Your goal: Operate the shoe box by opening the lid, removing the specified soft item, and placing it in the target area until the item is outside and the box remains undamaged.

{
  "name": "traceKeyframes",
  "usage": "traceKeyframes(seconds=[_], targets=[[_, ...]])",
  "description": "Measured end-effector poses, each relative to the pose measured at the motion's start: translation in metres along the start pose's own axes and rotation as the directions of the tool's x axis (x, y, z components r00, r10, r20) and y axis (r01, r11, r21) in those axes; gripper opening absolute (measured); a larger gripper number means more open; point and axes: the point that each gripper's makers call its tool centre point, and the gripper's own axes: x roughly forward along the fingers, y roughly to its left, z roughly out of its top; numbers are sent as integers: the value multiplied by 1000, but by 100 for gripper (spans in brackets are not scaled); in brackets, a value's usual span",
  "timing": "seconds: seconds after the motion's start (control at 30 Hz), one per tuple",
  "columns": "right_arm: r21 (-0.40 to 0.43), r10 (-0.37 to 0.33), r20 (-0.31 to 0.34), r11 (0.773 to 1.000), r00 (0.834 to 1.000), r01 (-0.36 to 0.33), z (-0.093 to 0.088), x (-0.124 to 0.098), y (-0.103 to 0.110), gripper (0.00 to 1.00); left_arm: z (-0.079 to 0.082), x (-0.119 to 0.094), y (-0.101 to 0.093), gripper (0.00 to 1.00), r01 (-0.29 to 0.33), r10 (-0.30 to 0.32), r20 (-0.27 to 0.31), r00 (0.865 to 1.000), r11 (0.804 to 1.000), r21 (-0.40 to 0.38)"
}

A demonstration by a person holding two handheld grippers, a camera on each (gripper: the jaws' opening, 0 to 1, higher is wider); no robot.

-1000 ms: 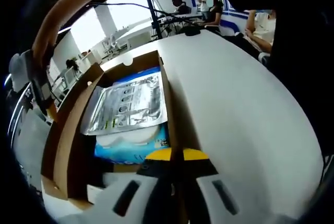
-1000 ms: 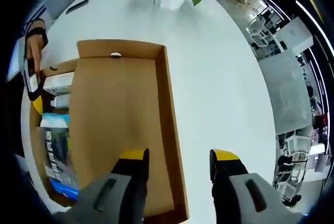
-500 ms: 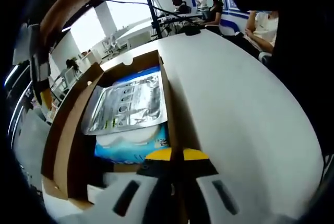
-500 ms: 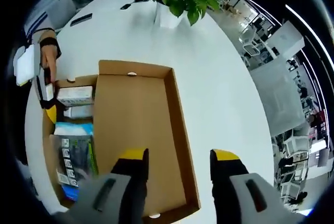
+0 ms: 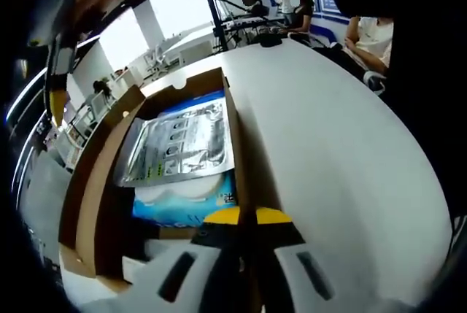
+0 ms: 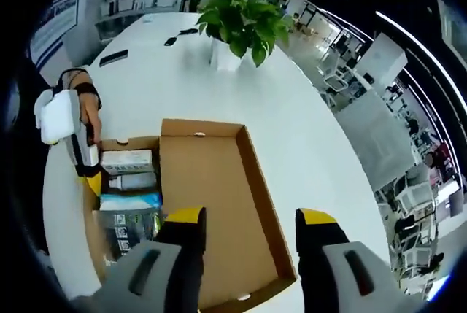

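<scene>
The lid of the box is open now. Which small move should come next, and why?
Probably lower the open right tongs toward the silver foil pouch. The brown cardboard shoe box has its lid folded back, the pouch lies on top of the other packs, and the left tongs are shut on the box's wall, steadying it.

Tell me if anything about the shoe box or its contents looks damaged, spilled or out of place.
Nothing stands out. The box sits on the white table with its lid folded open and flat beside it, no tears visible. The silver pouch and blue pack lie inside. The left tongs grip the box wall.
</scene>
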Motion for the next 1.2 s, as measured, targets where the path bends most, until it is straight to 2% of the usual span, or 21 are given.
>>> traceKeyframes(seconds=[0.1, 0.5, 0.63, 0.83, 1.03, 1.2], targets=[[35, -43, 79, 999, 996, 40, 5, -16, 5, 50, 0, 0, -1, 4, -1, 1, -1, 1000, 1000, -3], [119, -49, 177, 993, 983, 28, -7, -60, 52, 50, -1, 0, 0, 4, -2, 2, -9, 1000, 1000, 7], [108, -52, 181, 994, 982, 33, -12, -69, 63, 52, -1, 0, -1, 4, -4, 4, -13, 1000, 1000, 4], [147, -50, 236, 989, 971, 15, -16, -82, 73, 53, -1, 0, -3, 4, -5, 5, -14, 1000, 1000, 8], [214, -45, 292, 977, 955, -19, -18, -95, 91, 54, -1, 0, -4, 4, -6, 6, -16, 1000, 1000, 12], [306, -67, 348, 951, 935, -46, -26, -106, 107, 54, -1, 0, -3, 4, -8, 8, -21, 1000, 1000, 11]])
